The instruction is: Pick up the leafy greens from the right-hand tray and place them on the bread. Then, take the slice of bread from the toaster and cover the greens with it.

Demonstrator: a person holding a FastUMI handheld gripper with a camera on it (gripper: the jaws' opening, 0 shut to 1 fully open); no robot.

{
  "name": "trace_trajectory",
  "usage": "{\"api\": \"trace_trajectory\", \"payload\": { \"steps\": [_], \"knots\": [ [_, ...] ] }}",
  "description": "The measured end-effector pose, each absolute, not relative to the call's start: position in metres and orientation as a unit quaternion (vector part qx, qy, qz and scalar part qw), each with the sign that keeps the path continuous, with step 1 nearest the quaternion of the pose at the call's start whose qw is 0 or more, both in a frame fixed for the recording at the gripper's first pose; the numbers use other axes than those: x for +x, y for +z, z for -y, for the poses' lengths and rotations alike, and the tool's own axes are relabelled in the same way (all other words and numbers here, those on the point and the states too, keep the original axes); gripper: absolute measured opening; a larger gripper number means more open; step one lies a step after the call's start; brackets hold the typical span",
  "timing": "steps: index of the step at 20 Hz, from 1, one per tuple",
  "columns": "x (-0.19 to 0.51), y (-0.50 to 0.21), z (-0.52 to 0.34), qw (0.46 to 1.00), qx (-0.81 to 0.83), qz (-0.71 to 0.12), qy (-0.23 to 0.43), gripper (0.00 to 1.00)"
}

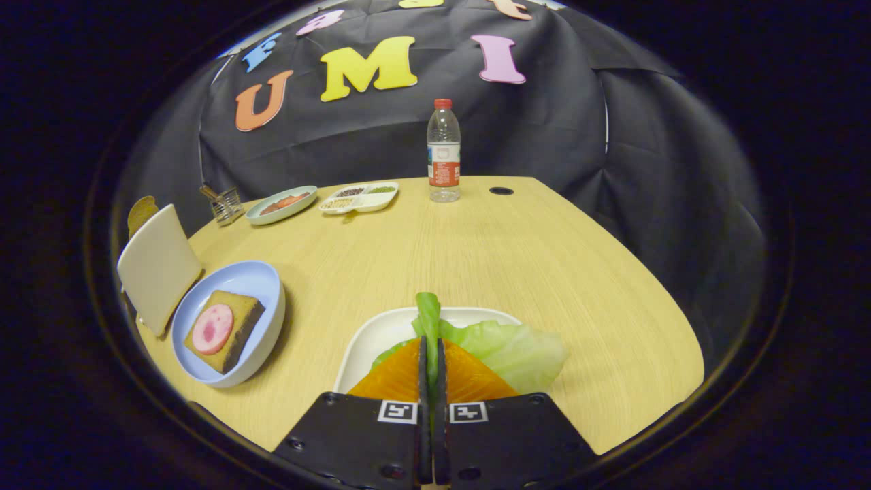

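Gripper view puts the pale blue bowl (269, 286) holding brown bread topped with a pink meat slice (222, 329) well off to the left of our tongs (431, 357). Between the fingers, clenched on it, we have a strip of the crinkled light-green lettuce leaf (517, 348), which spreads rightward over the white tray (381, 333). We judge it light, limp and tearable; the thicker rib holds best.

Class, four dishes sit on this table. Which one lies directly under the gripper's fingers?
The white tray holding the leafy greens: the gripper is shut on a leaf above it. The blue bowl, far plate and divided dish lie away.
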State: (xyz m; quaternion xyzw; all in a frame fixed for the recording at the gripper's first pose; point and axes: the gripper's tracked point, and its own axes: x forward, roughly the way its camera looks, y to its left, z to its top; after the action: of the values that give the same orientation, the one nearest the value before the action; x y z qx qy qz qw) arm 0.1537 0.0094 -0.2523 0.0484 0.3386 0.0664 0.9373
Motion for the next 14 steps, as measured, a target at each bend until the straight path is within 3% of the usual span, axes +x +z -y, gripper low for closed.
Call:
{"api": "trace_trajectory", "payload": {
  "steps": [9,14],
  "knots": [
    [0.153,-0.177,-0.02,0.961,0.081,-0.255,0.07,0.0],
    [0.139,-0.135,-0.06,0.963,0.105,-0.224,0.104,0.0]
  ]
}}
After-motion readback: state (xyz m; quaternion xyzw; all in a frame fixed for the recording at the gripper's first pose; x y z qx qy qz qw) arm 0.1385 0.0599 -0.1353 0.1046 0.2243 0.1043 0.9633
